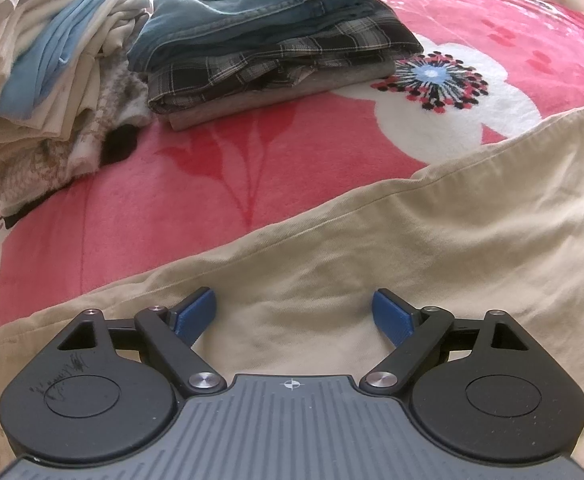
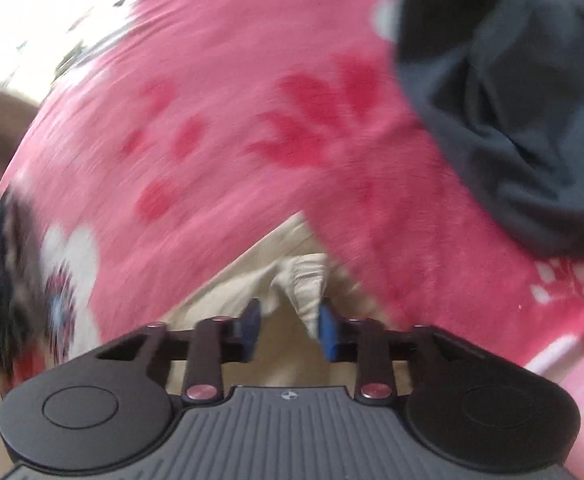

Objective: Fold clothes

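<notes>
Beige garment [image 1: 412, 248] spread on the pink floral blanket [image 1: 180, 184], its fold apparently about to begin.
The right gripper [image 2: 290, 330], jaws narrowed, has a bunched beige corner [image 2: 306, 280] between its pads, though a firm pinch cannot be confirmed. The left gripper [image 1: 294, 316] hovers wide open over the cloth, holding nothing. Next: secure both edges. Folded stack [image 1: 268, 52] lies beyond.

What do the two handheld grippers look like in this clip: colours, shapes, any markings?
Both match. The left gripper and right gripper each have a grey ribbed body with a small crosshair mark, two rounded black housings with circular caps, black linkage arms with silver pivot pins, and blue textured finger pads. The left gripper's left housing carries scribbled scratch marks. No cables, sleeves or hands show.
</notes>
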`<act>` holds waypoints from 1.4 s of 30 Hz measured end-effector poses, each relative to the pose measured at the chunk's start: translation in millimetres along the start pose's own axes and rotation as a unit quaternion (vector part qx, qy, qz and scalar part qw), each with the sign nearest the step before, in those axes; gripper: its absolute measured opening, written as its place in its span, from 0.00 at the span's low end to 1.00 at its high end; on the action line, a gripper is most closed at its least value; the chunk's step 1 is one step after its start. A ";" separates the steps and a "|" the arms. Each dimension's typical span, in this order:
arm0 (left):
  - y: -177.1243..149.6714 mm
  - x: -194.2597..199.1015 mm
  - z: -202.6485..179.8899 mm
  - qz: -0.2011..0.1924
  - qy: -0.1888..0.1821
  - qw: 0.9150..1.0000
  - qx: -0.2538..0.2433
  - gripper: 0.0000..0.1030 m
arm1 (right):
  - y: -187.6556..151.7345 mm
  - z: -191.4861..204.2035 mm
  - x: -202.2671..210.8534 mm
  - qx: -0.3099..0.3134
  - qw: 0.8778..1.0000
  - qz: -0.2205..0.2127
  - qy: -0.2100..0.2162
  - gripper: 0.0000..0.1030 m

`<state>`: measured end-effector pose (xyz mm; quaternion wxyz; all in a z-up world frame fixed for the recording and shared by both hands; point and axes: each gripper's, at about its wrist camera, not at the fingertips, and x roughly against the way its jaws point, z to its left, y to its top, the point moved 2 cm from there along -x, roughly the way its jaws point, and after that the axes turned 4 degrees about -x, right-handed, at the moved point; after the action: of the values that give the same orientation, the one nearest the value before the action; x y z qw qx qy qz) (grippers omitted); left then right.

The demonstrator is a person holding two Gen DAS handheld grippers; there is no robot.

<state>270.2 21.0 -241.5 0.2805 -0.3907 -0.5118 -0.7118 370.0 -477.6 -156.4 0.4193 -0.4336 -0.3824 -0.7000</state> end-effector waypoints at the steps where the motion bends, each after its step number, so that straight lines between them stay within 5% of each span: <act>1: 0.0 -0.1 0.0 0.000 0.000 1.000 0.001 0.85 | -9.9 8.8 5.0 0.037 0.999 -0.005 0.002 0.21; 4: -0.1 -0.4 -0.1 -0.001 0.001 1.000 0.001 0.86 | -43.9 43.0 16.6 0.196 0.979 -0.040 -0.032 0.18; 6: 0.0 -0.6 -0.1 -0.002 0.001 1.000 0.000 0.86 | -70.6 63.5 23.9 0.312 0.946 -0.065 -0.052 0.15; 7: 0.1 -0.7 -0.1 -0.002 0.001 1.000 0.000 0.86 | -84.9 74.3 25.4 0.377 0.921 -0.076 -0.065 0.14; 8: 0.1 -0.8 -0.1 -0.002 0.001 1.000 -0.001 0.86 | -102.9 85.2 25.5 0.446 0.887 -0.084 -0.081 0.13; 9: 0.2 -0.8 0.0 -0.002 0.001 1.000 -0.001 0.86 | -126.8 94.0 23.2 0.526 0.840 -0.085 -0.099 0.12; 11: 0.5 -0.7 -0.2 -0.002 0.002 1.000 -0.002 0.86 | -175.4 104.1 17.0 0.668 0.729 -0.079 -0.129 0.12; 14: 1.0 -0.7 -0.9 -0.001 0.004 1.000 -0.002 0.86 | -225.6 96.5 8.2 0.793 0.584 -0.069 -0.160 0.11; 16: 1.3 -0.6 -1.4 -0.001 0.005 1.000 -0.002 0.86 | -225.6 90.3 2.0 0.802 0.564 -0.067 -0.184 0.07; 20: 1.1 -0.5 -1.8 -0.001 0.007 1.000 0.001 0.86 | -178.2 78.9 -14.3 0.751 0.598 -0.086 -0.264 0.08; 22: 1.0 -0.4 -2.1 -0.002 0.007 1.000 0.000 0.86 | -148.1 68.0 -27.5 0.724 0.601 -0.083 -0.327 0.08; 25: 1.3 -0.6 -1.5 -0.002 0.005 1.000 0.000 0.86 | -105.1 53.2 -40.7 0.659 0.636 -0.064 -0.397 0.14; 27: 1.5 -0.6 -1.4 -0.001 0.005 1.000 0.001 0.86 | -77.9 52.3 -36.1 0.596 0.686 -0.065 -0.412 0.15; 31: 1.5 -1.0 -1.3 -0.001 0.004 1.000 0.003 0.86 | -29.5 52.3 -7.4 0.431 0.821 -0.083 -0.365 0.21; 34: 0.9 -1.1 -0.9 -0.003 0.002 1.000 0.003 0.86 | -7.5 42.6 19.0 0.287 0.921 -0.098 -0.246 0.21; 35: 0.8 -1.0 -0.9 -0.004 0.002 1.000 0.003 0.86 | -6.4 40.4 22.3 0.256 0.940 -0.098 -0.204 0.21; 38: 1.0 -1.2 -0.9 -0.004 0.001 1.000 0.001 0.86 | -2.3 41.4 9.0 0.219 0.969 -0.073 -0.091 0.21; 41: 1.0 -1.8 -1.5 -0.004 0.002 1.000 0.002 0.86 | 2.3 38.3 -26.2 0.208 0.973 -0.050 -0.092 0.20; 42: 1.1 -1.8 -1.6 -0.004 0.002 1.000 0.002 0.86 | 5.6 32.3 -41.8 0.204 0.969 -0.045 -0.135 0.16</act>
<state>271.6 19.1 -242.7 0.2797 -0.3868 -0.5142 -0.7126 395.7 -439.9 -183.5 0.4113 -0.4117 -0.5892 -0.5604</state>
